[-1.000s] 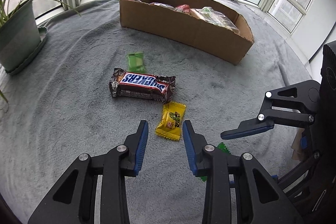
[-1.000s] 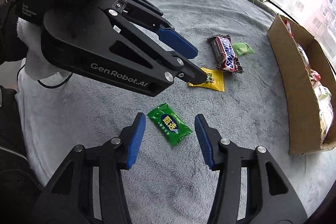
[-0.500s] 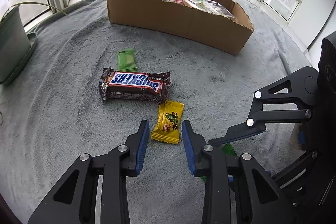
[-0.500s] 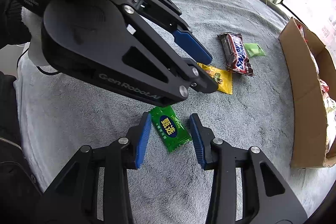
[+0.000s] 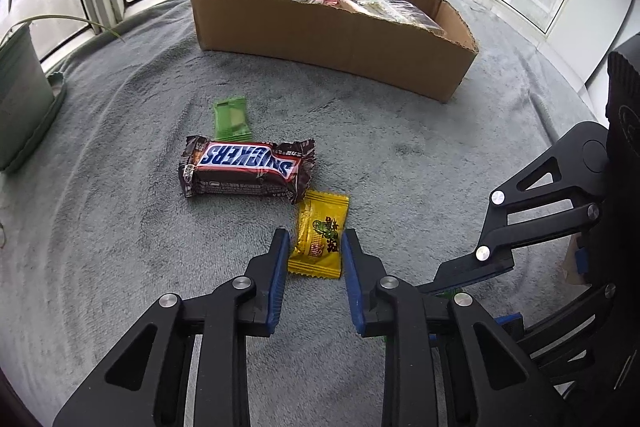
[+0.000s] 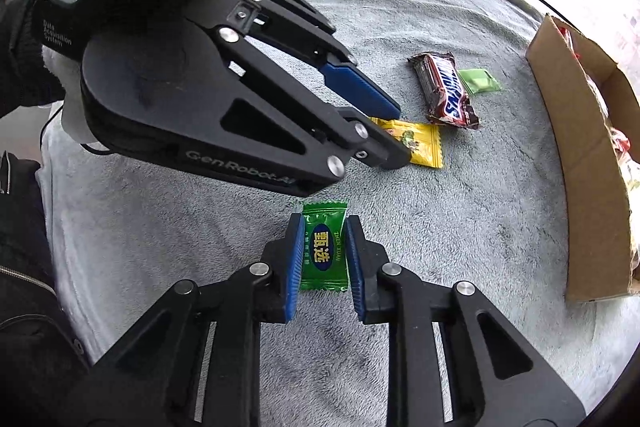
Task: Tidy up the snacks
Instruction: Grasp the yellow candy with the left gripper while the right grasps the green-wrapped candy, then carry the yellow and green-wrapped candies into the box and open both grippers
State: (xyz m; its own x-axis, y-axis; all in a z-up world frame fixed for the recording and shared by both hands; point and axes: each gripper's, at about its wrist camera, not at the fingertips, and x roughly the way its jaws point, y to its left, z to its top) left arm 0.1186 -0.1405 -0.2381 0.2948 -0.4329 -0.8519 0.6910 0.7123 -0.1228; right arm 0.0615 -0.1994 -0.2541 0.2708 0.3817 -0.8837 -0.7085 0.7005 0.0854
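On the grey blanket lies a yellow candy (image 5: 320, 239), and my left gripper (image 5: 314, 235) is shut on its long sides. From the right wrist view the left gripper (image 6: 396, 137) points down onto the yellow candy (image 6: 424, 145). My right gripper (image 6: 323, 223) has a green candy (image 6: 323, 251) between its blue pads. Its jaws are closing, with both pads against the wrapper's edges. A Snickers bar (image 5: 246, 169) and a small green packet (image 5: 231, 119) lie just beyond the yellow candy. A cardboard box (image 5: 340, 39) holding several snacks stands further back.
A potted plant (image 5: 20, 99) stands at the blanket's left edge by the window. The right gripper's body (image 5: 560, 219) crowds close on the right of the left gripper. A person's dark sleeve (image 6: 20, 67) and white glove are behind the left gripper.
Both pairs of jaws have narrowed. The left gripper came forward onto the yellow candy. The right gripper closed in on the green candy, which now lies straight between its pads.
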